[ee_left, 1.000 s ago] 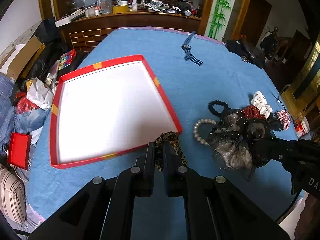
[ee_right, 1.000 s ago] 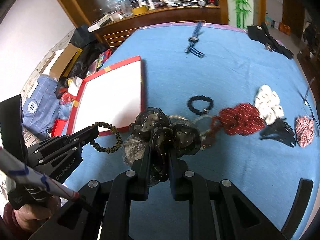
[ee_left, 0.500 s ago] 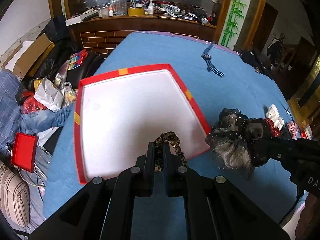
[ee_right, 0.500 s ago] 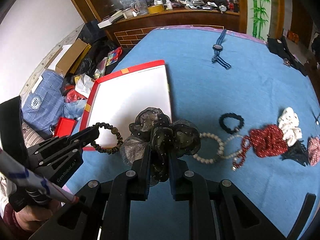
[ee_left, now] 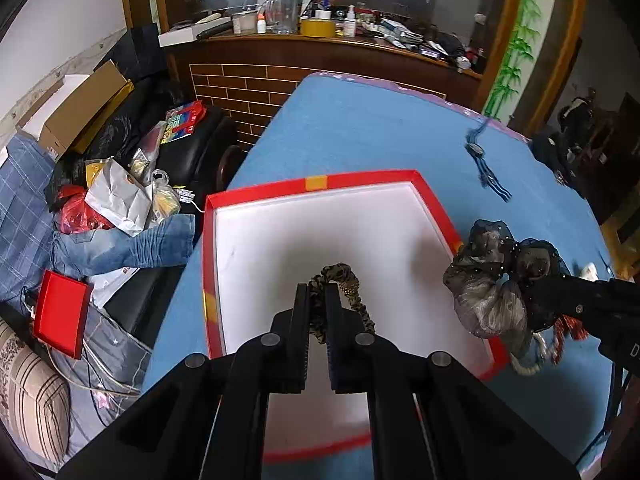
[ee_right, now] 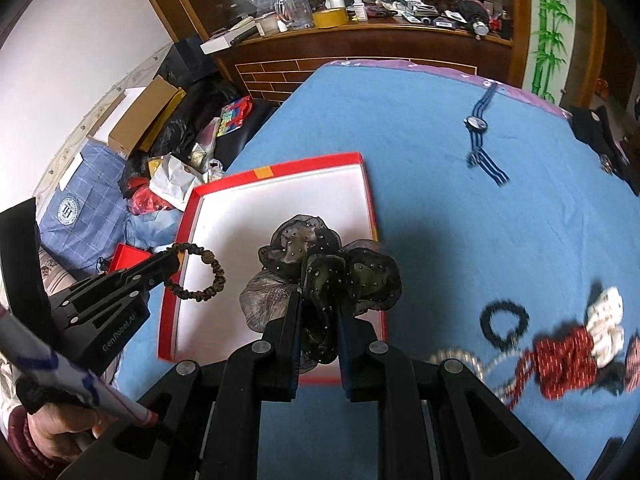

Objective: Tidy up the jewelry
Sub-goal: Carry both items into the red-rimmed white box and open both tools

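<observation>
Two grippers hang over the red-rimmed white tray [ee_left: 436,204] on the blue cloth [ee_right: 420,128]: the left gripper [ee_left: 318,292] is pinched almost fully closed on a brown beaded bracelet [ee_left: 352,280], whose loop dangles above the tray's white floor, while the right gripper [ee_right: 318,300] is clamped on a dark sheer scrunchie [ee_right: 320,256] held above the tray's near right part. More pieces lie well apart on the cloth to the right: a black hair tie [ee_right: 504,322], a red scrunchie [ee_right: 564,364], a white one [ee_right: 606,320] and a striped watch [ee_right: 478,132] farther back
</observation>
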A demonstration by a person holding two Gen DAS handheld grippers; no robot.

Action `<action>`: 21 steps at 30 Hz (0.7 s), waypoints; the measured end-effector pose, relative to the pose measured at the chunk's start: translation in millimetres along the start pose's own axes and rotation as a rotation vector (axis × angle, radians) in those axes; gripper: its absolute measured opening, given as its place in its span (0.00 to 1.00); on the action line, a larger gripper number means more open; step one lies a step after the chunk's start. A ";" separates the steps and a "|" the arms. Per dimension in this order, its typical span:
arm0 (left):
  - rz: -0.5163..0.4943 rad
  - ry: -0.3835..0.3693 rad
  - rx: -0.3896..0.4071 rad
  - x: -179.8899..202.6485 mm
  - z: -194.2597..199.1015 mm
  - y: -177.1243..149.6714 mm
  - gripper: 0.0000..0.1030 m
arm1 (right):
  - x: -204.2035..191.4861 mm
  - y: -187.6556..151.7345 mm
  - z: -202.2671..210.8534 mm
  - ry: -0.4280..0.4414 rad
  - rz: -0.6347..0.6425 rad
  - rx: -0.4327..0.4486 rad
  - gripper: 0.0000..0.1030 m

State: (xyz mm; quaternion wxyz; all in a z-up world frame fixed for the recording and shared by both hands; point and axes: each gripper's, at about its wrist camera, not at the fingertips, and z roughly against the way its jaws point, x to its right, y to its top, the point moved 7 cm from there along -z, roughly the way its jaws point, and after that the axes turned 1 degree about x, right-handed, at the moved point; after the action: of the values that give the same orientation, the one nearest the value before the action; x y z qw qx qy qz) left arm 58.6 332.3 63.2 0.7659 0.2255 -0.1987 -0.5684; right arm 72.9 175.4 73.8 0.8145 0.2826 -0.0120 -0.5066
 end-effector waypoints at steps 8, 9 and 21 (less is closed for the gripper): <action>0.033 0.016 -0.010 -18.0 -50.3 34.9 0.06 | -7.5 42.1 -51.8 -0.036 0.024 -0.021 0.16; 0.035 0.013 -0.013 -20.1 -55.8 36.9 0.06 | -8.9 47.2 -59.6 -0.034 0.025 -0.022 0.16; 0.073 0.036 -0.058 -46.5 -109.7 43.0 0.07 | -9.1 72.9 -132.9 -0.060 -0.013 -0.062 0.16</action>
State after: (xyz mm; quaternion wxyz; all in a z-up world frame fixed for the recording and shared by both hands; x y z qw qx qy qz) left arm 140.9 400.9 -4.3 0.7958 0.2059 -0.1762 -0.5415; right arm 168.8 266.4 -0.9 0.8187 0.2422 -0.0189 -0.5203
